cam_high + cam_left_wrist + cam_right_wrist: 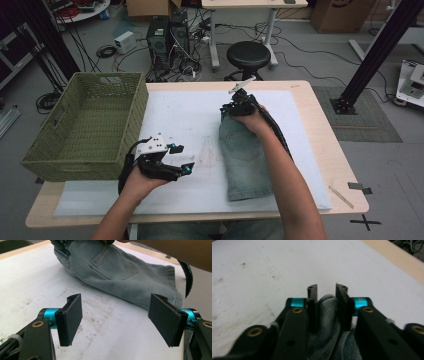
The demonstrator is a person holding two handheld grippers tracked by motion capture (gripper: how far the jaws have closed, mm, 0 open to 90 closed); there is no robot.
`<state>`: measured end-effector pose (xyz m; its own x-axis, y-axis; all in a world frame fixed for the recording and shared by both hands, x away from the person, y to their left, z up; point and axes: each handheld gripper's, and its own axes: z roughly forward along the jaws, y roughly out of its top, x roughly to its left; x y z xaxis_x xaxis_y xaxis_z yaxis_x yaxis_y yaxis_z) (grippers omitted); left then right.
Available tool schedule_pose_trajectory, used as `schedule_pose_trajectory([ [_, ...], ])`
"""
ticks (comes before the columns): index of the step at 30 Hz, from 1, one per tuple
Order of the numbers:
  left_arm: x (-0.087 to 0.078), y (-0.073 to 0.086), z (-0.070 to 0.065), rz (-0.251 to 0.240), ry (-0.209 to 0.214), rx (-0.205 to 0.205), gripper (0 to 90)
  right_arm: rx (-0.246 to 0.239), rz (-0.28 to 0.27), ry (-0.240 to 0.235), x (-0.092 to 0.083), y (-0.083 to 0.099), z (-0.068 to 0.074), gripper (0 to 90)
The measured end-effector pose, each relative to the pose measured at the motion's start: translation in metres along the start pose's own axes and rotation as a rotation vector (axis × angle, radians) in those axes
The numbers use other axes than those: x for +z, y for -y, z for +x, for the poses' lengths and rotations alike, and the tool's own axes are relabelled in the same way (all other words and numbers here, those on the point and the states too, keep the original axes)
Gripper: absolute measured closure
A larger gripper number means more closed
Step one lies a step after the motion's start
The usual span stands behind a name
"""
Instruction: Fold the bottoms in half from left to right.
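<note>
High view: one pair of denim shorts (245, 157) lies folded mid-table, one green basket (87, 125) waits at nine o'clock, so stowing looks undone. Left gripper view: left gripper (116, 320) gapes wide, empty. Right gripper view: right gripper (326, 300) pinches a denim fold at the shorts' twelve o'clock end.

I see 2 hand-held grippers, both black-bodied. My left gripper (183, 159) carries a pale grey 3-cornered plate on top and a black cable trailing back from its rear. The right gripper (326, 293) has flat black pads, a turquoise collar behind each, and brass-ringed pivot screws along both arms. A ribbed black cable runs back from it. Both forearms are bare, with no sleeves.
</note>
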<state>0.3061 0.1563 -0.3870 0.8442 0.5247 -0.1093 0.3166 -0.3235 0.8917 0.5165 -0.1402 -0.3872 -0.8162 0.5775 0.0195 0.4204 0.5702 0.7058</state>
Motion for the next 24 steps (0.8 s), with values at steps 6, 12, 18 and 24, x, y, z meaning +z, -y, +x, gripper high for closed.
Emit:
schedule_pose_trajectory([
  [6,0.001,0.003,0.003,0.006,-0.035,0.004,27.6,0.034,-0.073,0.087,-0.037,0.000,-0.007,48.8],
  [12,0.001,0.002,0.004,-0.007,-0.054,0.005,27.5,0.087,-0.086,0.165,-0.089,0.021,-0.025,57.8],
  [18,0.006,0.003,0.004,-0.010,-0.060,0.009,27.6,0.139,0.009,0.118,-0.064,0.050,-0.028,58.1],
  [24,0.013,0.009,0.004,0.001,-0.056,0.013,27.5,0.153,0.028,0.116,-0.053,0.058,-0.033,75.5],
])
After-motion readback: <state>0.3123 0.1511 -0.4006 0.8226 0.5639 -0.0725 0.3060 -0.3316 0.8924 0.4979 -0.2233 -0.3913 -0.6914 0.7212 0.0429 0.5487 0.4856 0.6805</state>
